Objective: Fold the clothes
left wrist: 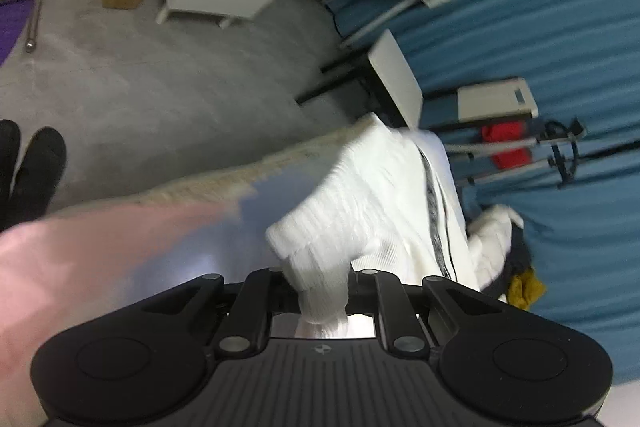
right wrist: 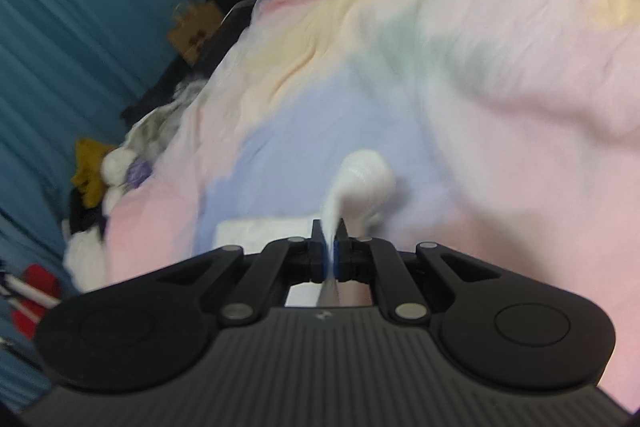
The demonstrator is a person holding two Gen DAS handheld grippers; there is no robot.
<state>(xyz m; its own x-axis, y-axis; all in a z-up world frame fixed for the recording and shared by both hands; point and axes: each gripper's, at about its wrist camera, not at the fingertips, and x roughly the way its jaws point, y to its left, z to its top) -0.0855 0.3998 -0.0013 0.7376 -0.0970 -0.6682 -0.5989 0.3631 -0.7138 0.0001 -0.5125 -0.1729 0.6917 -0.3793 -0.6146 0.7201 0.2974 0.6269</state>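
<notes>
Both grippers' fingers pinching white garment (left wrist: pixel 372 203) edges, left gripper (left wrist: pixel 322 291), right gripper (right wrist: pixel 330 251), above pastel bedspread (right wrist: pixel 500 75).

From the left tool (left wrist: pixel 322 287) we look along the bed's (left wrist: pixel 120 247) edge toward the floor; from the right tool (right wrist: pixel 330 251), close over it. We share the blue curtain (left wrist: pixel 560 27).
</notes>
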